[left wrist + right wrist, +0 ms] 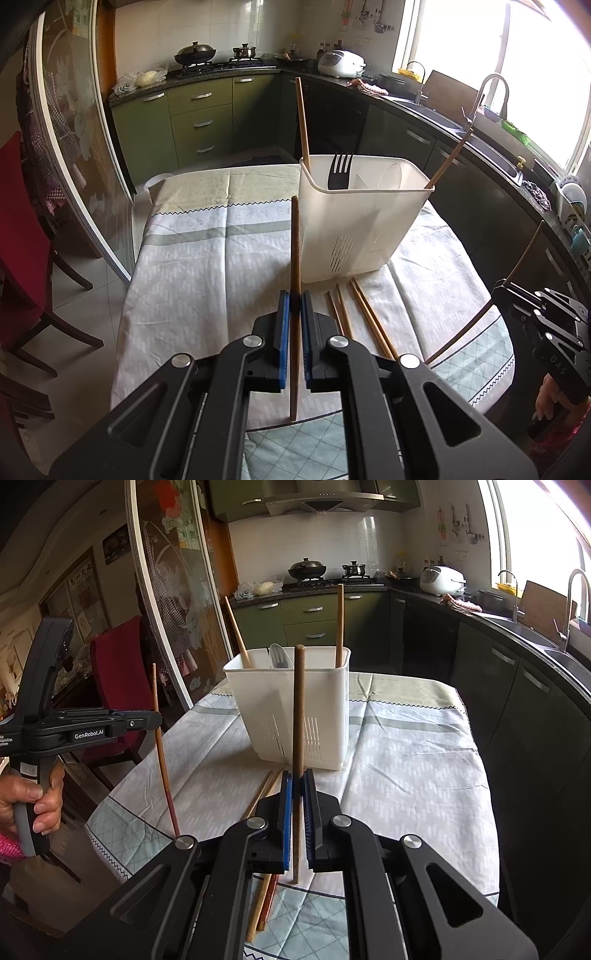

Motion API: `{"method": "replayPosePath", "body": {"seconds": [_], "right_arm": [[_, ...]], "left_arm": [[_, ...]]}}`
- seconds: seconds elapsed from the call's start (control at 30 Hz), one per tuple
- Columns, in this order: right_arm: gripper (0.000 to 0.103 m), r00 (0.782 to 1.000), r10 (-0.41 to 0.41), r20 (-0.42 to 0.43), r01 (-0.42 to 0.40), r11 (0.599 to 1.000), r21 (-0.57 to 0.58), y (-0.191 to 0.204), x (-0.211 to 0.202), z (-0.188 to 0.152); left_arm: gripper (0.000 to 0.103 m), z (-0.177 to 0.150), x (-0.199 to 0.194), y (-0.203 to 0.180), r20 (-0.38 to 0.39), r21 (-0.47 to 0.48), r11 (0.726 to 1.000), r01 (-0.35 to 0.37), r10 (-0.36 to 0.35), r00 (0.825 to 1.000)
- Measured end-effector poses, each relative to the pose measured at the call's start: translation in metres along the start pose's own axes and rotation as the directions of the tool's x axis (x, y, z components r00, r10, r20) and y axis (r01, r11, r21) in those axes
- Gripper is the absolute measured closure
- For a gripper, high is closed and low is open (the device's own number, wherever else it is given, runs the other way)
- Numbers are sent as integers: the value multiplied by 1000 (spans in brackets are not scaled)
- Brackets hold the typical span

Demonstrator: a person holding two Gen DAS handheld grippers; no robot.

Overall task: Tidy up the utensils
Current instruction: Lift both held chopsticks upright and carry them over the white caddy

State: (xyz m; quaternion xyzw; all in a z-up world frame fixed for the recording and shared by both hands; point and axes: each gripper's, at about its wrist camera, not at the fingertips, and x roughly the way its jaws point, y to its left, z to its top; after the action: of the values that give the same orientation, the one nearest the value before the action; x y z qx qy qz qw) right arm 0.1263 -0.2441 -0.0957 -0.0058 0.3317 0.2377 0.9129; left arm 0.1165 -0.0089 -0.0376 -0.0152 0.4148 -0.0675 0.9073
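A white plastic utensil holder (354, 225) stands on the clothed table; it also shows in the right wrist view (295, 709). It holds two upright chopsticks (303, 122), a black fork (340, 171) and a pale spoon (279, 656). My left gripper (294, 299) is shut on a brown chopstick (294, 243), held upright just in front of the holder. My right gripper (297, 777) is shut on another chopstick (298, 701), upright before the holder. Several loose chopsticks (364, 317) lie on the cloth near the holder's base.
The table (207, 266) carries a grey-green patterned cloth. A red chair (22, 236) stands at its left. Kitchen counters with sink (436, 110), stove and rice cooker (341, 63) run behind and to the right. A glass sliding door (166, 590) is at left.
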Motion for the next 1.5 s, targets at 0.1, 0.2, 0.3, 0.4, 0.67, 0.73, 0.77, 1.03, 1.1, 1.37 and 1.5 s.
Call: {"method": "replayPosePath", "body": {"seconds": [0.1, 0.2, 0.3, 0.4, 0.67, 0.73, 0.77, 1.03, 1.1, 1.37, 1.5], "right_arm": [[96, 1000, -3, 1, 3, 1000, 0, 0, 0, -2], [96, 1000, -7, 1, 7, 1000, -4, 1, -1, -3], [96, 1000, -7, -1, 7, 1000, -8, 2, -1, -3], [96, 1000, -6, -2, 6, 1000, -8, 2, -2, -3], [96, 1000, -3, -3, 3, 1000, -13, 5, -3, -4], [96, 1000, -2, -5, 2, 1000, -15, 5, -3, -3], [96, 1000, -1, -6, 1, 1000, -15, 5, -2, -3], [96, 1000, 14, -5, -14, 1000, -16, 5, -4, 0], [96, 1000, 23, 3, -23, 1000, -15, 5, -7, 5], [96, 990, 70, 118, -67, 997, -31, 11, -47, 53], [96, 976, 65, 207, -54, 997, -59, 18, -69, 82]], "left_arm": [[97, -1, -5, -3, 13, 10, 1000, -4, 3, 1000], [97, -2, -8, -5, 20, 17, 1000, -5, 4, 1000], [97, -3, -9, -7, 22, 20, 1000, -4, 4, 1000], [97, -4, -12, -8, 24, 23, 1000, -2, 1, 1000], [97, -3, -21, -15, 50, 42, 999, -2, 0, 999], [97, -3, -21, -16, 52, 43, 999, -2, 0, 999], [97, -3, -21, -16, 52, 43, 999, -3, 0, 999], [97, 0, -24, -18, 62, 51, 999, -3, 0, 998], [97, 2, -28, -20, 71, 53, 999, 0, -4, 997], [97, 33, -62, -30, 154, 69, 997, 21, -32, 988], [97, 55, -89, -39, 217, 89, 995, 40, -58, 974]]}}
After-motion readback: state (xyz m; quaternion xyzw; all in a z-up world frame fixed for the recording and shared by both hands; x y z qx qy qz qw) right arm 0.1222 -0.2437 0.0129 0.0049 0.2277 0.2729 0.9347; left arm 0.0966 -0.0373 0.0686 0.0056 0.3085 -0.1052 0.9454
